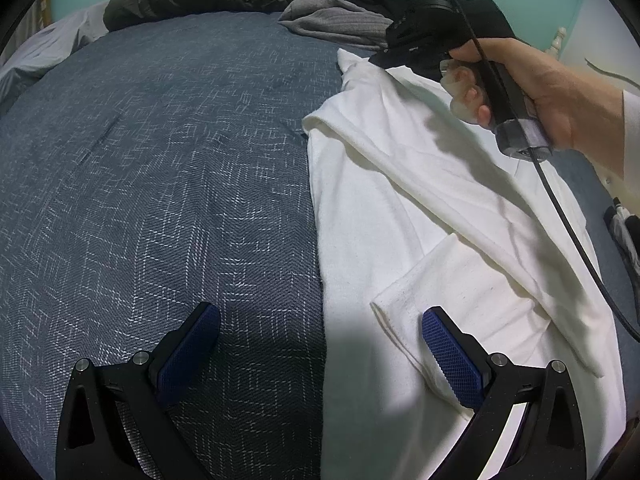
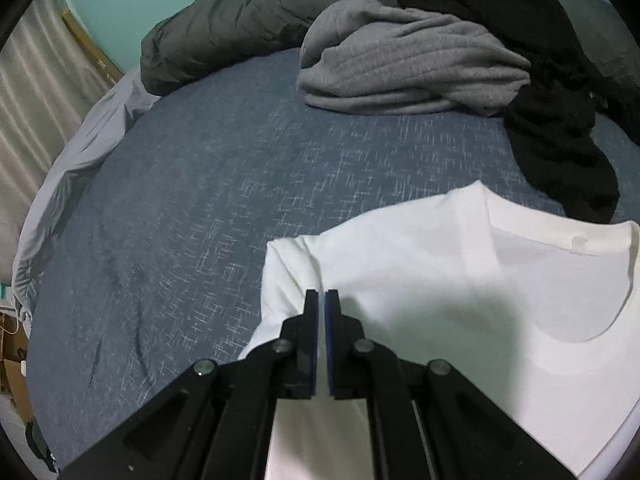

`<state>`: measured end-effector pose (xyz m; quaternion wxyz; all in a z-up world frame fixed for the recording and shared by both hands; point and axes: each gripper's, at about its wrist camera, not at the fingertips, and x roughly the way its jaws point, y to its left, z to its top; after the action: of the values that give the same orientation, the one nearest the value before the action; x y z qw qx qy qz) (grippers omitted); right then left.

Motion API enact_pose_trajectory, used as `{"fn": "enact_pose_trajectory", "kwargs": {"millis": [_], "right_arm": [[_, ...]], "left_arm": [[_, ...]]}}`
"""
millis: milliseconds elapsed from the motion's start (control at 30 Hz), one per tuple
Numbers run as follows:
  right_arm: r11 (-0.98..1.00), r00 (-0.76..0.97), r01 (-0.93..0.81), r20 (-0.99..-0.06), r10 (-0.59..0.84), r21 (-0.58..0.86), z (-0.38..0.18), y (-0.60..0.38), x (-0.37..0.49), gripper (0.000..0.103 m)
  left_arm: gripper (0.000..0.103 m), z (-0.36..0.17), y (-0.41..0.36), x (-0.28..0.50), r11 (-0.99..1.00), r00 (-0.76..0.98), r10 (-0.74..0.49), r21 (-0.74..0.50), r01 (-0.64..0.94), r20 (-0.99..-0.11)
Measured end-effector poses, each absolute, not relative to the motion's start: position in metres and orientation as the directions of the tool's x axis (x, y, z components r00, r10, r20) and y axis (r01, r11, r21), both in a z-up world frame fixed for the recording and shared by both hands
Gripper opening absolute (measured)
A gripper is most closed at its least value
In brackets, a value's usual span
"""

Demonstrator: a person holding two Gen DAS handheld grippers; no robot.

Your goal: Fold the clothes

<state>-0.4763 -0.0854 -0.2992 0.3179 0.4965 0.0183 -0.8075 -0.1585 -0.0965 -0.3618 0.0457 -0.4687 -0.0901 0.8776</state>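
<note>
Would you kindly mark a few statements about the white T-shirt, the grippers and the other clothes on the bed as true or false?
1. The left gripper is open with nothing between its blue pads. True.
2. The right gripper is wide open. False: it is shut on a fold of the white cotton T-shirt.
3. The grey ribbed garment lies folded flat. False: it lies crumpled in a heap.
4. A black garment lies beside the grey one. True.
5. The bedcover is plain red. False: it is blue with a pale woven pattern.
</note>
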Motion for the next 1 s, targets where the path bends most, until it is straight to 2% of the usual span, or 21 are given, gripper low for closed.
{"fn": "enact_pose_trajectory", "kwargs": {"millis": [200,267,300,333,400,767,900,1000], "right_arm": [[-0.795,-0.307,0.528,-0.807,-0.505,0.297,-0.293,-0.075,-0.473,0.003],[-0.789,-0.302,0.538,-0.806,-0.509,0.297,-0.291,-0.073,-0.469,0.003],[-0.786,-0.3,0.541,-0.805,-0.512,0.299,-0.29,-0.072,-0.467,0.003],[-0.783,-0.297,0.544,-0.803,-0.517,0.302,-0.29,-0.071,-0.465,0.003],[-0.774,-0.287,0.551,-0.801,-0.526,0.311,-0.289,-0.068,-0.46,0.003],[-0.746,-0.258,0.581,-0.796,-0.547,0.325,-0.287,-0.051,-0.447,0.003],[-0.744,-0.257,0.581,-0.794,-0.552,0.329,-0.288,-0.046,-0.449,0.003],[-0.742,-0.25,0.584,-0.797,-0.549,0.329,-0.293,-0.047,-0.449,0.003]], "left_arm": [[0.1,-0.344,-0.111,-0.152,-0.957,-0.598,0.216,-0.289,0.028,-0.772],[0.099,-0.334,-0.116,-0.155,-0.961,-0.623,0.203,-0.275,0.019,-0.755],[0.093,-0.33,-0.118,-0.159,-0.965,-0.635,0.194,-0.261,0.012,-0.748],[0.081,-0.327,-0.122,-0.166,-0.966,-0.641,0.193,-0.258,0.008,-0.743],[0.069,-0.325,-0.131,-0.183,-0.963,-0.646,0.204,-0.27,0.003,-0.736],[0.069,-0.348,-0.137,-0.248,-0.957,-0.65,0.239,-0.289,-0.031,-0.721],[0.056,-0.355,-0.137,-0.264,-0.963,-0.646,0.23,-0.267,-0.041,-0.728],[0.055,-0.356,-0.14,-0.272,-0.963,-0.652,0.228,-0.265,-0.043,-0.723]]}}
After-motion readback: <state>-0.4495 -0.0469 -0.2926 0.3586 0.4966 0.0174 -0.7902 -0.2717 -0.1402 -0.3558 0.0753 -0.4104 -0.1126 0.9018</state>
